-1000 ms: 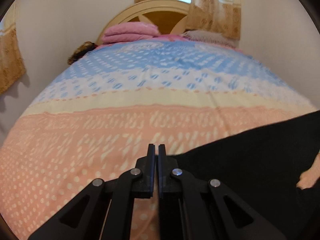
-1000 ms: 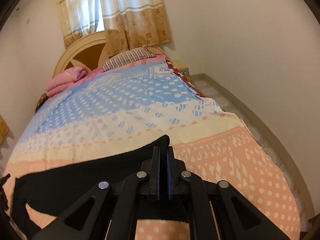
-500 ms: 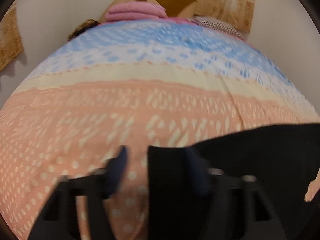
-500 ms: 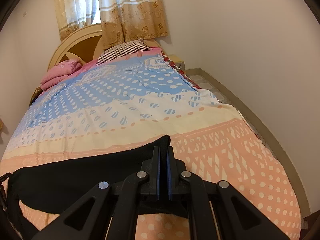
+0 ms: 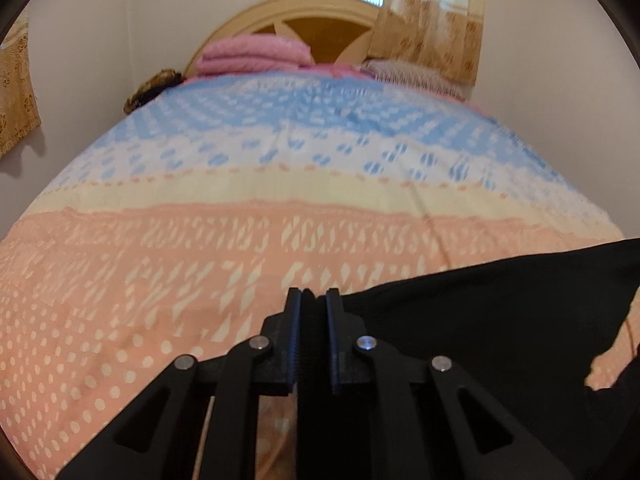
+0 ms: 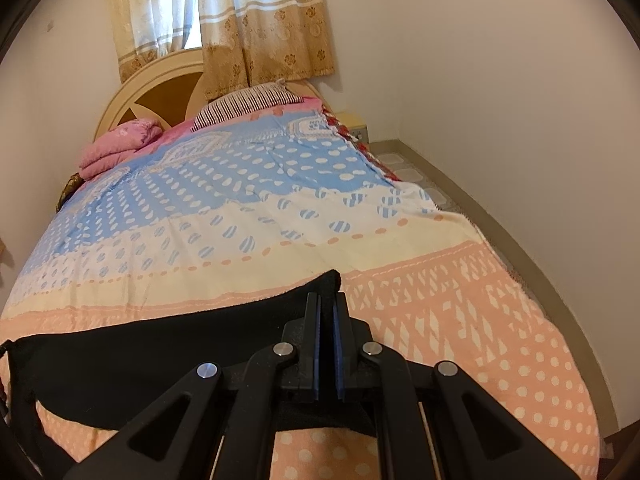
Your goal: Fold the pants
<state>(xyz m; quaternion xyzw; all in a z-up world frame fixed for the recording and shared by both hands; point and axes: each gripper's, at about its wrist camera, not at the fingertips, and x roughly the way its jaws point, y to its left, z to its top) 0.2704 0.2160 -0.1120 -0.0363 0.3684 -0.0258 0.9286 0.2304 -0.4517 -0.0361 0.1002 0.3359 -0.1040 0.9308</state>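
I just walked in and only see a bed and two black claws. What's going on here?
A person with a gripper in each hand is folding black pants on a bed covered with a patterned bedspread. The right gripper is clamped on one end of the cloth. The left gripper has just been closing on the other end, with black fabric between its jaws. The pants are stretched between the two, lying across the near, peach part of the spread.

Bed ahead mostly open
Your bedspread (image 6: 280, 216) lies bare up to pink blanket (image 6: 116, 148), striped pillow (image 6: 248, 104) and headboard (image 5: 320, 20); wall (image 6: 500, 100) right
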